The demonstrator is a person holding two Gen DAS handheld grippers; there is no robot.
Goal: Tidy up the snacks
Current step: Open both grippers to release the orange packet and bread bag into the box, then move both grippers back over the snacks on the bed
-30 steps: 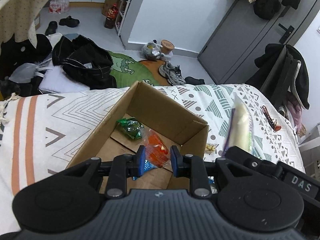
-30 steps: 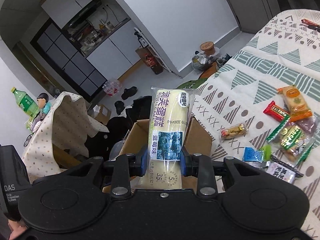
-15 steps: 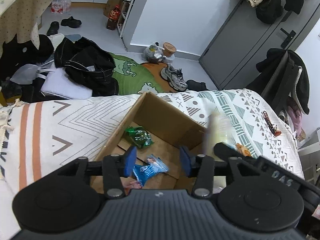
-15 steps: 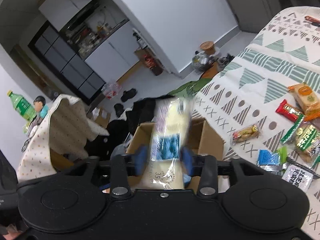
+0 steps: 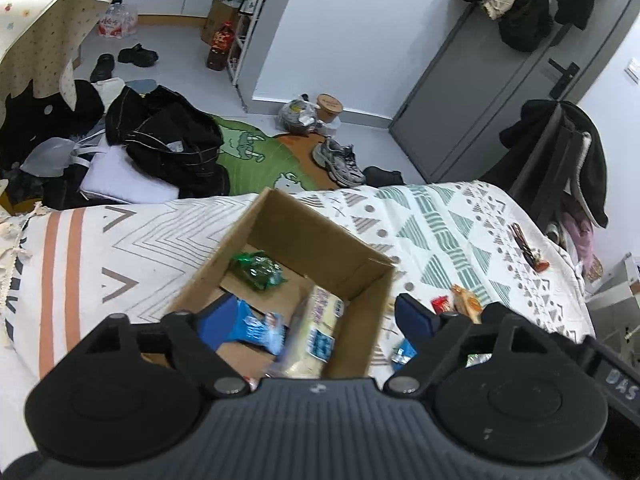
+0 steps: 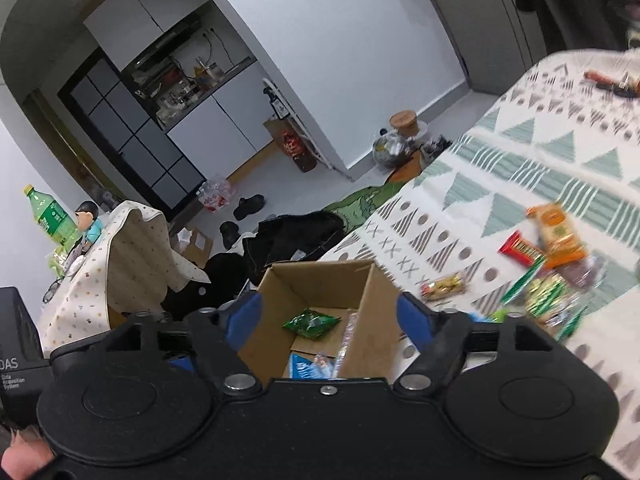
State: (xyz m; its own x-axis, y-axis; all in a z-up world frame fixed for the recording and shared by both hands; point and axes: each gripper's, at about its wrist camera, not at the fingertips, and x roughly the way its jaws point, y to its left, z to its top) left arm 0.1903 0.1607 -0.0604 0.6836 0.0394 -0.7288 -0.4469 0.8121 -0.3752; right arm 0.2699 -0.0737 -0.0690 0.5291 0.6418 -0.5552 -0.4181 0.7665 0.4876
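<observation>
An open cardboard box (image 5: 320, 240) (image 6: 376, 312) sits on the patterned bedspread. Inside lie a green packet (image 5: 258, 270) (image 6: 310, 322), a blue packet (image 5: 256, 330) and a long pale yellow cake pack (image 5: 316, 332), leaning against the box's right wall. My left gripper (image 5: 316, 320) hangs open above the box with nothing between its fingers. My right gripper (image 6: 330, 320) is open over the same box, empty as well. Several loose snacks (image 6: 548, 268) lie on the bedspread to the right of the box; an orange one (image 5: 464, 300) shows in the left wrist view.
The bedspread (image 5: 440, 224) ends just beyond the box, with dark clothes (image 5: 168, 144), shoes (image 5: 340, 160) and a green rug on the floor below. A draped table (image 6: 120, 248) with a green bottle (image 6: 48, 212) stands left. A hand shows at the lower left corner (image 6: 20, 456).
The right gripper opened and let the pale yellow cake pack drop into the box. The left gripper opened wide too, and the orange packet it held is out of sight.
</observation>
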